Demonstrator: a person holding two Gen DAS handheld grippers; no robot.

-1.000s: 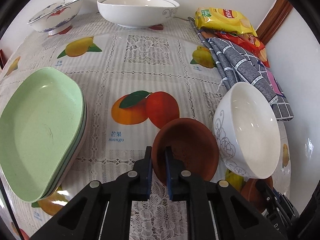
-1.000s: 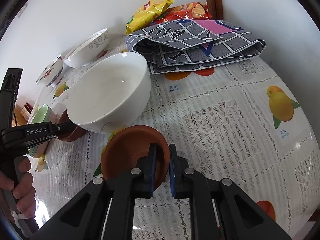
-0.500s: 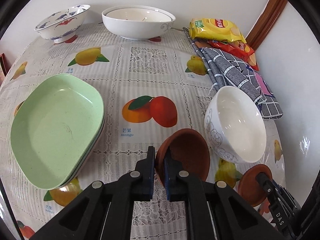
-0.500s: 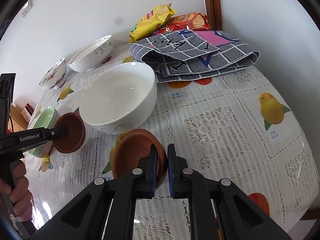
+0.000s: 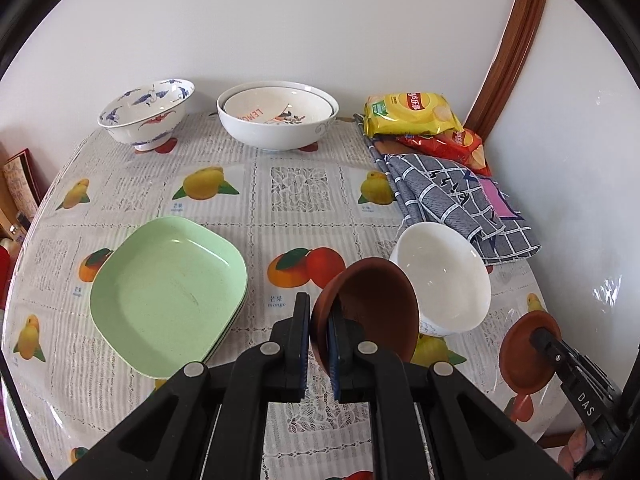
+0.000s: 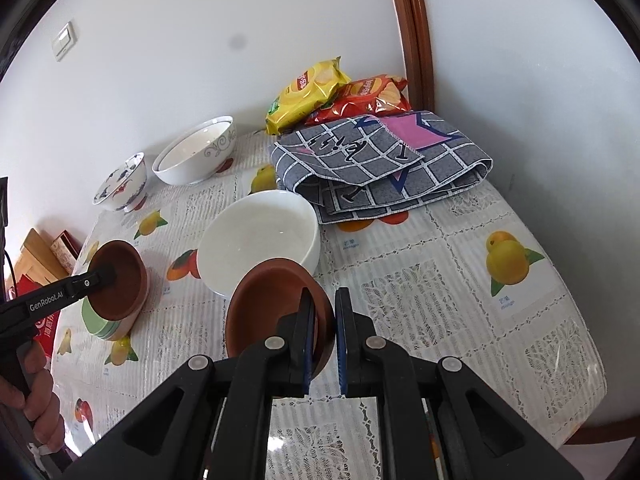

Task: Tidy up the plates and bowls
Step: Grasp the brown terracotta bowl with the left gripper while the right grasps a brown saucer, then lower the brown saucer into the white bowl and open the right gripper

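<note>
Both tongs up, a brown dish pinched in each!

The left gripper [image 5: 319, 334] is clamped tight on the rim of a brown bowl [image 5: 374, 312], tilted on edge and held clear of the table [image 5: 300, 184]; the right gripper [image 6: 323, 334] is just as tightly closed on the rim of a brown saucer [image 6: 272, 304], also in the air. Between the two sits the white bowl [image 5: 444, 280], upright on the cloth, just beyond both dishes. The right-hand saucer hangs nearest it, almost over its near rim, so that looks the handier drop. Out to the left lie the stacked green plates [image 5: 168, 292], closer to the left hand. Farther back by the wall stand the patterned bowl [image 5: 146, 114] and the nested white bowls [image 5: 278, 118].
</note>
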